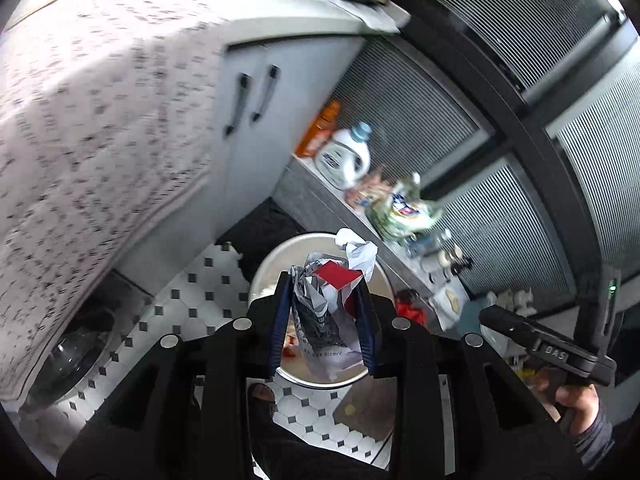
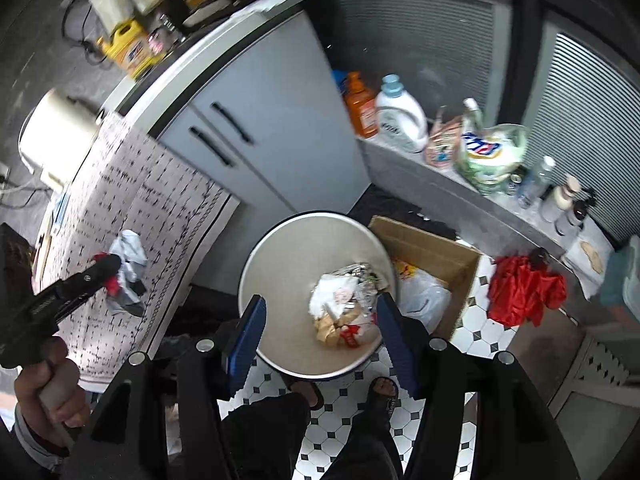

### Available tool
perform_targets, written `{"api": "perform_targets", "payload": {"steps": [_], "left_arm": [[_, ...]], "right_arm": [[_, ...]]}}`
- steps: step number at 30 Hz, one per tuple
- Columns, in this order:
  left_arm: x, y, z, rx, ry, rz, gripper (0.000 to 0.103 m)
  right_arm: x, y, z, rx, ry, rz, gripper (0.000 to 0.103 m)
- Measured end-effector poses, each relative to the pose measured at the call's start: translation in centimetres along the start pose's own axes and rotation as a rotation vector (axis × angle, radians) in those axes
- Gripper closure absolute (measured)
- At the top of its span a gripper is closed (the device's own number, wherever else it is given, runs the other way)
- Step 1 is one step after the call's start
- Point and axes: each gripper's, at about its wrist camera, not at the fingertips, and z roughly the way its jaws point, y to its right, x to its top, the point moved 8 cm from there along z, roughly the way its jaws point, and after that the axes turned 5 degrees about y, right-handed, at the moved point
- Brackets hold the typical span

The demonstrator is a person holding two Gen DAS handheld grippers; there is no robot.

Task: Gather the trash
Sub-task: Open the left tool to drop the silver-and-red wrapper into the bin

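**Paper wad hangs above the bin, ready to drop**

The biggest thing here is the kitchen counter with its grey cupboard, and a printed cloth hangs over its edge. On the tiled floor in front of the cupboard stands a round white bin. Just to the right of the bin is a brown cardboard box with a plastic bag inside. Farther right, a red cloth lies by a low ledge with bottles on it.

The bin already has trash at the bottom: white paper, shiny foil and a bit of red.

The person stands close to the bin, feet near its front edge, with a tool in each hand.

The left gripper is pinching a crumpled wad of paper, grey and white with a red piece on top. The jaws are narrow and press on both sides of the wad. The wad stands tall between the blue pads, its long side running along the fingers. From the left camera, the bin shows right behind the wad, so the wad seems to hang over the bin's mouth. From the right camera, it still looks off to the left, in front of the cloth. So I think it may need to come a little more to the right before it is let go.

The right gripper points down into the bin. Its jaws are wide and hold nothing. The trash in the bin lies far below them.

The left hand is the one that matters next, I think.
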Motion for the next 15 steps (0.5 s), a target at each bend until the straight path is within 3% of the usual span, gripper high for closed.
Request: {"api": "perform_targets", "payload": {"steps": [2, 4, 6, 11, 15], "left_arm": [[-0.3, 1.2, 1.0, -0.015, -0.025, 0.017, 0.071], [-0.6, 2.5, 2.0, -0.036, -0.056, 0.035, 0.063], [-0.9, 3.7, 2.7, -0.064, -0.079, 0.051, 0.044], [-0.9, 4.6, 2.7, -0.102, -0.087, 0.041, 0.028], [-0.1, 3.6, 1.5, -0.087, -0.063, 0.035, 0.026]], "right_arm": [[-0.2, 1.3, -1.0, -0.014, 0.017, 0.028, 0.046], [-0.3, 2.3, -1.9, -0.024, 0.03, 0.053, 0.046], [-0.6, 3.4, -2.7, -0.035, 0.041, 0.075, 0.046], [-0.9, 4.5, -3.3, -0.043, 0.053, 0.098, 0.044], [-0.5, 3.8, -3.0, -0.027, 0.056, 0.087, 0.044]]}}
